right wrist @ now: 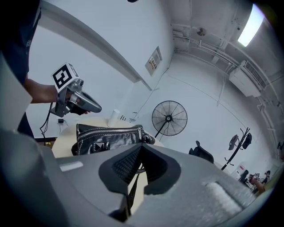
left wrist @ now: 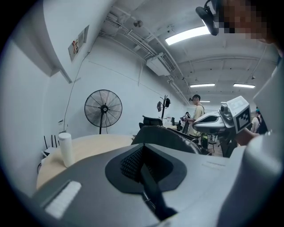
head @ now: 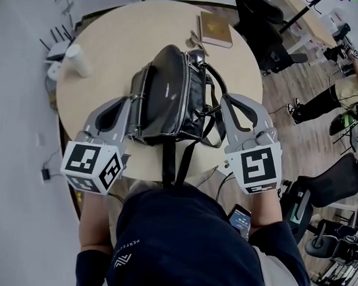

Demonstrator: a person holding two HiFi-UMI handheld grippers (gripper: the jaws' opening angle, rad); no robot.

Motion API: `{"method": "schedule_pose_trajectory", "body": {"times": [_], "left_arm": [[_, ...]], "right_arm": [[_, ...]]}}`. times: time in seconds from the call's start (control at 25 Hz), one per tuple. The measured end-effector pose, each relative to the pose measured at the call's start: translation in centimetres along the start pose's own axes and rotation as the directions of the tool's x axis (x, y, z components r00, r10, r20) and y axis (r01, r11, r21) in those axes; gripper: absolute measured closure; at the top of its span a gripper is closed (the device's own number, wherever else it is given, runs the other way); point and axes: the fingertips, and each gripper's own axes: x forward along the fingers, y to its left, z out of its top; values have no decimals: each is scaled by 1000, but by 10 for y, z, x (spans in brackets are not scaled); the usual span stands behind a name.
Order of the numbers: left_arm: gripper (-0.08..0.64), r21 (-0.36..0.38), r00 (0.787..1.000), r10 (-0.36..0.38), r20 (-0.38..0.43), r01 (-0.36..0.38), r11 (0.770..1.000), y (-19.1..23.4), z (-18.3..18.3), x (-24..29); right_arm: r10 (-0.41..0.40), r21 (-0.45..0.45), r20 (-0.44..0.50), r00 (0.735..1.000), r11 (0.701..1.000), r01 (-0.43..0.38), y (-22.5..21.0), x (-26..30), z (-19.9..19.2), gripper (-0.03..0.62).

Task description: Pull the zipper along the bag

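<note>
A round counter (head: 112, 46) with a pale, light-wood top fills the middle of the head view. A black bag (head: 169, 97) with silver zips lies near the centre, reaching toward the near edge. Its strap (head: 169, 160) runs off the near edge and hangs down. A white cylinder (head: 77, 60) stands upright by the left edge, well apart from the bag. A brown book (head: 215, 29) lies flat at the far edge. A small metallic object (head: 195, 41), too small to identify, lies between the book and the bag. The rest of the top is bare.
</note>
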Motion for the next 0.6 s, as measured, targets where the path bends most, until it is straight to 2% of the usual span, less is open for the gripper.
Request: {"method": "schedule_pose_trajectory", "body": {"times": [0.6], "left_arm": [[543,-2,1000,19,-19,-19,1000,3,-4,5]], "right_arm": [[2,8,15,1000,1000,-2,-3,1,5,589]]}}
